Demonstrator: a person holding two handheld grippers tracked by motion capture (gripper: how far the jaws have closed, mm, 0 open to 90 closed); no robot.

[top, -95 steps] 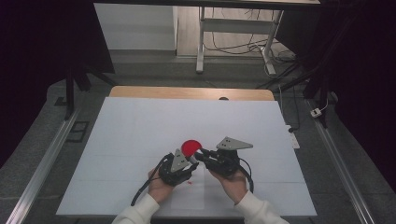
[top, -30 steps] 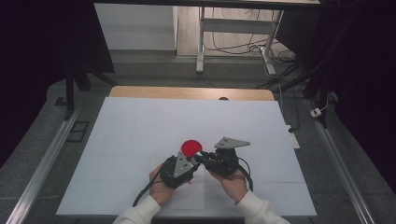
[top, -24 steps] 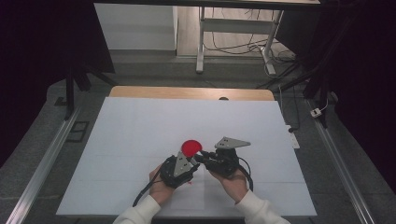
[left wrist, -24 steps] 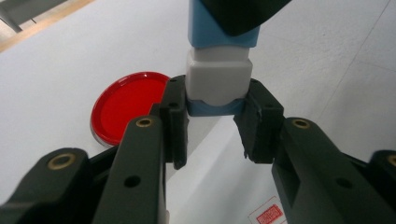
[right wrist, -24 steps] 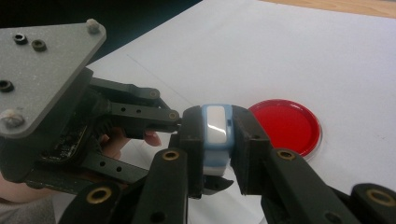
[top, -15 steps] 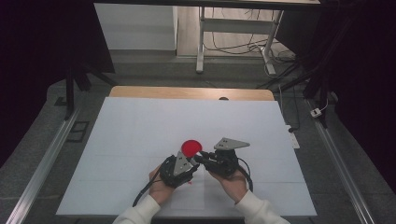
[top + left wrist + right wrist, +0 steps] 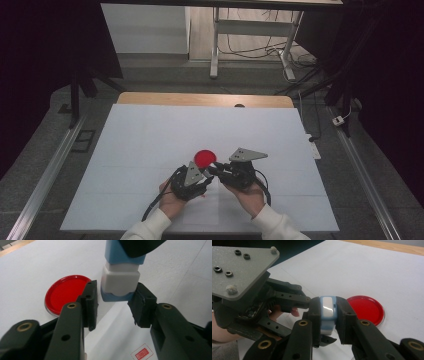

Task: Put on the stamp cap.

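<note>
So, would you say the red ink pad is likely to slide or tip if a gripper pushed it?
The ink pad looks flat and low, so it probably won't tip. On the smooth paper it would likely slide, being seemingly light.

Both forearms come in from the near edge in white sleeves, hands close together near the table's middle. The left gripper (image 7: 204,172) points right and slightly far; its jaws have just been opening and stand a little apart. The right gripper (image 7: 215,171) points left toward it, jaws clamped tight.
</note>
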